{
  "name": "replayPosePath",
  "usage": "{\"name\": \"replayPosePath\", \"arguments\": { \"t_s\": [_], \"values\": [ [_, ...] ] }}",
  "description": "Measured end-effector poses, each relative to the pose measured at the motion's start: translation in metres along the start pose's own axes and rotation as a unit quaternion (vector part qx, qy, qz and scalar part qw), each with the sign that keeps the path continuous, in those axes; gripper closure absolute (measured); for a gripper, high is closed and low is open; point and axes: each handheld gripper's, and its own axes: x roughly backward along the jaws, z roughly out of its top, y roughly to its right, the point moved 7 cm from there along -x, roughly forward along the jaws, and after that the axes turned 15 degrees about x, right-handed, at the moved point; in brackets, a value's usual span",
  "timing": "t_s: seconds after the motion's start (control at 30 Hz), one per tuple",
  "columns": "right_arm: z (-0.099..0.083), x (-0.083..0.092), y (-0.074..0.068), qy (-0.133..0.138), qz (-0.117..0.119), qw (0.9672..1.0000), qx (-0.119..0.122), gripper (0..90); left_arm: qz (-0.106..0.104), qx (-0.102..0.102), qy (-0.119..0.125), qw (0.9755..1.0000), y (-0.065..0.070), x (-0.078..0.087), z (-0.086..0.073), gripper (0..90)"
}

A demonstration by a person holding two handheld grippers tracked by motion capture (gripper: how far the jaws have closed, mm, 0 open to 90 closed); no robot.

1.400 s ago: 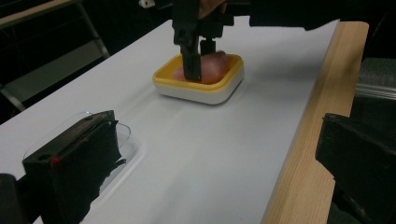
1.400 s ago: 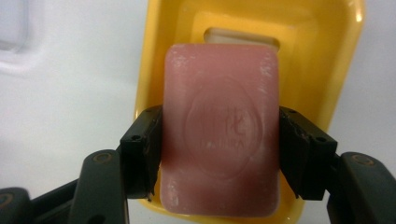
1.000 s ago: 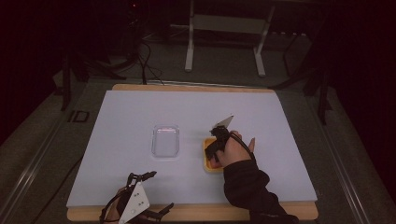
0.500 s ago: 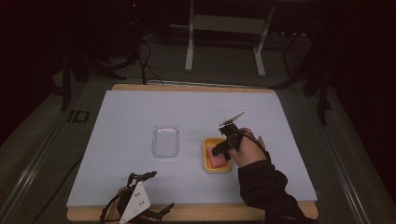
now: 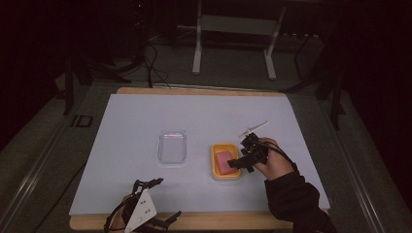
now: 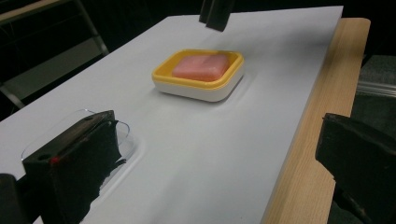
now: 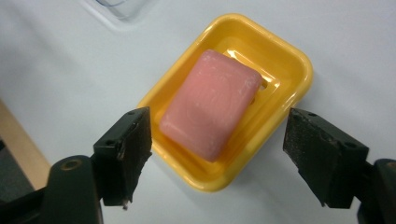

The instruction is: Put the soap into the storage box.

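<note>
Right gripper point(image 7: 215, 154) withdrawn toward 3 o'clock, jaws spread, nothing held; left gripper point(image 5: 154, 203) likewise spread. Pink soap point(image 7: 210, 102) in yellow dish point(image 7: 289, 60) judged slippery, firm; long sides best gripped.

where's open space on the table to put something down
The far strip of the white sheet behind the clear lid and the yellow soap dish is bare, as is its left side beside the lid. It is crowded around the dish, where the right gripper hovers, and the near edge by the left gripper.
</note>
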Motion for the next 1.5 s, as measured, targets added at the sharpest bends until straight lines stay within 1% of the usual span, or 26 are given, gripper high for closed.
{"name": "replayPosePath", "arguments": {
  "t_s": [0.07,0.1,0.17,0.3,0.4,0.5,0.57,0.7,0.77,0.87,0.9,0.97,1.1,1.13,1.17,1.2,1.27,1.33,1.37,1.4,1.5],
  "values": [
    [-0.006,0.005,0.002,0.010,-0.006,0.9999,0.004,23.6,0.000,0.000,0.000,1.0000,0.000,0.000,0.000,0.4],
    [-0.009,0.007,0.003,0.018,-0.014,0.9997,0.010,24.1,0.000,0.001,-0.001,1.0000,0.000,0.000,0.000,0.4],
    [-0.014,0.013,0.006,0.035,-0.031,0.9988,0.012,24.4,-0.001,0.001,0.000,1.0000,0.000,0.000,0.000,0.4],
    [-0.024,0.024,0.009,0.065,-0.043,0.9969,0.005,24.5,0.000,0.001,0.000,1.0000,0.001,-0.001,0.000,0.4],
    [-0.033,0.028,0.012,0.072,-0.057,0.9957,-0.002,24.5,0.001,0.000,0.000,1.0000,0.001,-0.001,0.000,0.4],
    [-0.044,0.029,0.013,0.082,-0.056,0.9949,-0.018,24.5,0.001,0.000,0.000,1.0000,0.000,0.000,0.000,0.4],
    [-0.051,0.029,0.014,0.092,-0.064,0.9935,-0.018,24.5,0.001,0.000,0.000,1.0000,0.000,0.000,0.000,0.4],
    [-0.065,0.029,0.015,0.101,-0.080,0.9913,-0.028,24.5,0.000,0.001,0.001,1.0000,0.001,-0.001,0.000,0.4],
    [-0.070,0.030,0.015,0.107,-0.089,0.9896,-0.036,24.6,0.001,0.000,0.000,1.0000,0.001,0.000,0.000,0.4],
    [-0.075,0.033,0.016,0.114,-0.103,0.9874,-0.039,24.9,0.001,-0.001,-0.001,1.0000,0.000,0.000,0.000,0.4],
    [-0.076,0.034,0.016,0.115,-0.103,0.9873,-0.039,24.9,0.001,0.000,0.000,1.0000,0.001,0.000,0.000,0.4],
    [-0.079,0.036,0.015,0.121,-0.111,0.9857,-0.039,24.9,0.001,-0.001,0.000,1.0000,0.001,0.000,0.000,0.4],
    [-0.083,0.037,0.013,0.122,-0.119,0.9846,-0.038,24.9,0.001,0.000,0.001,1.0000,0.001,0.000,0.000,0.4],
    [-0.087,0.039,0.013,0.129,-0.125,0.9829,-0.041,24.9,0.001,0.000,0.001,1.0000,0.001,0.000,0.000,0.4],
    [-0.087,0.039,0.013,0.129,-0.125,0.9829,-0.041,24.9,0.001,0.000,0.001,1.0000,0.001,0.000,0.000,0.4],
    [-0.089,0.040,0.013,0.133,-0.129,0.9818,-0.040,24.9,0.000,0.000,0.001,1.0000,0.001,0.000,0.000,0.4],
    [-0.092,0.041,0.012,0.132,-0.130,0.9819,-0.040,24.9,0.000,0.000,0.001,1.0000,0.001,0.000,0.000,0.4],
    [-0.094,0.043,0.011,0.140,-0.133,0.9804,-0.039,24.9,0.000,0.000,0.001,1.0000,0.001,0.000,0.000,0.4],
    [-0.094,0.043,0.011,0.140,-0.133,0.9804,-0.039,24.9,0.000,0.000,0.001,1.0000,0.001,0.000,0.000,0.4],
    [-0.097,0.045,0.010,0.144,-0.135,0.9795,-0.040,24.9,0.000,-0.001,0.001,1.0000,0.001,0.000,0.000,0.4],
    [-0.101,0.047,0.009,0.146,-0.138,0.9786,-0.041,24.9,0.000,-0.001,0.001,1.0000,0.001,0.000,0.000,0.4]
  ]
}}
